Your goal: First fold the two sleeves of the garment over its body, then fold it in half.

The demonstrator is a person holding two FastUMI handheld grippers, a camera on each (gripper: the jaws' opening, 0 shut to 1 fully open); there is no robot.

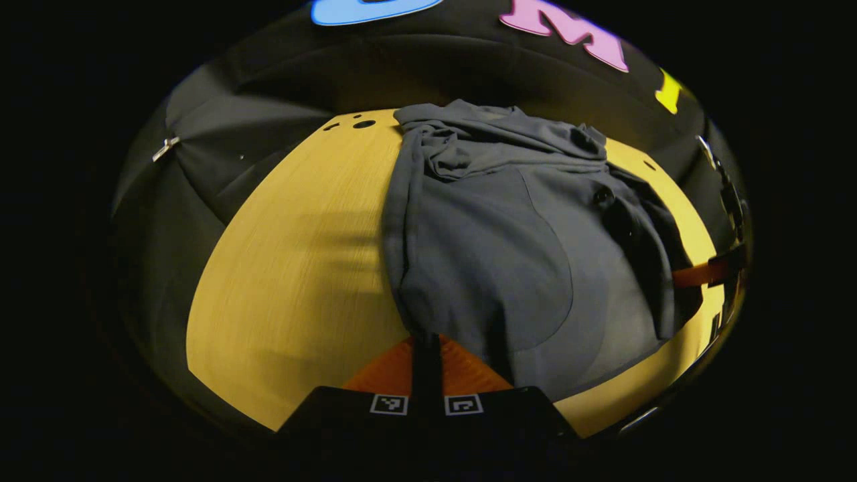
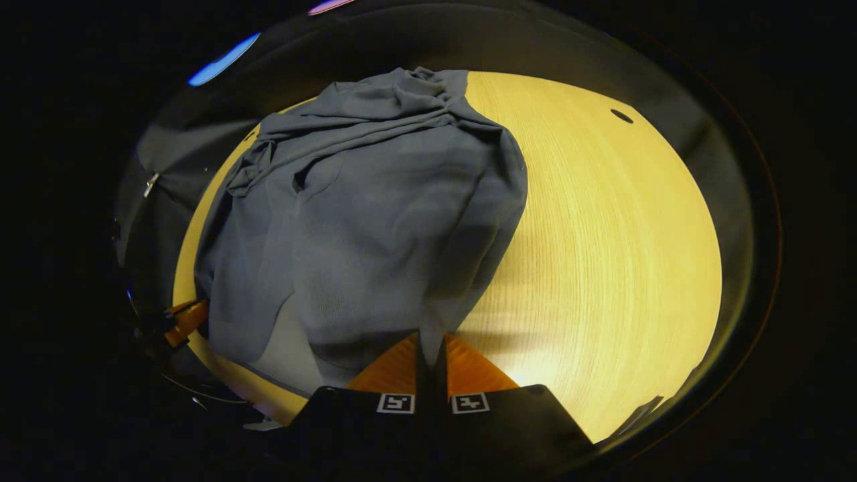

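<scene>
Grey garment (image 1: pixel 495 268) on table (image 1: pixel 294 281); left tongs (image 1: pixel 426 338), right tongs (image 2: pixel 428 338) both clamp its hem.

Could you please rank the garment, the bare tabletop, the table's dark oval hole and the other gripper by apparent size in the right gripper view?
1. Garment and bare tabletop: similar areas, too close to rank.
2. Other gripper, partly visible at the left edge.
3. Hole.
</scene>
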